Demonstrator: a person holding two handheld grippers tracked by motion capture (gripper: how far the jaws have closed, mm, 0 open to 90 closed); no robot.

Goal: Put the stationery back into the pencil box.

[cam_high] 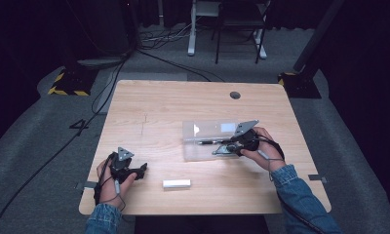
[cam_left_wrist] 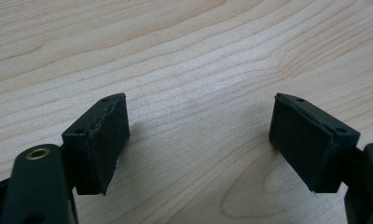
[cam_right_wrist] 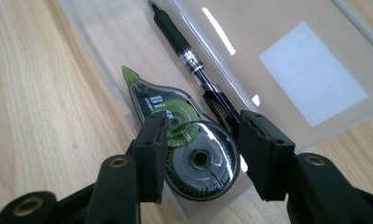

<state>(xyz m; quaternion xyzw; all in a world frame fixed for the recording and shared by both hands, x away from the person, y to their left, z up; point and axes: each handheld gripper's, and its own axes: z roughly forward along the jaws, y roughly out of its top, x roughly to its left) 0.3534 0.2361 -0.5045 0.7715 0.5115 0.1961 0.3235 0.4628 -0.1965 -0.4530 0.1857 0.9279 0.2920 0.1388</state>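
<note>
A clear plastic case (cam_high: 195,155) lies open mid-table, its lid (cam_right_wrist: 287,42) folded back flat. Inside it are a green-and-clear correction tape dispenser (cam_right_wrist: 175,105) and a dark pen (cam_right_wrist: 189,58) beside it. My right gripper (cam_right_wrist: 201,158) reaches into the case (cam_right_wrist: 105,51) with a pad close on each side of the dispenser's round end, and I see no firm squeeze. In the high view the right gripper (cam_high: 221,149) points left over the dispenser (cam_high: 227,150). The left gripper (cam_high: 143,169) rests near the table's front left, and its jaws (cam_left_wrist: 198,140) stand wide apart over bare wood.
A small white block (cam_high: 176,184) lies near the front edge between the two hands. The wooden table (cam_high: 149,102) has a round cable hole (cam_high: 235,95) at the back right. Beyond it are cables, a chair and stand bases on grey carpet.
</note>
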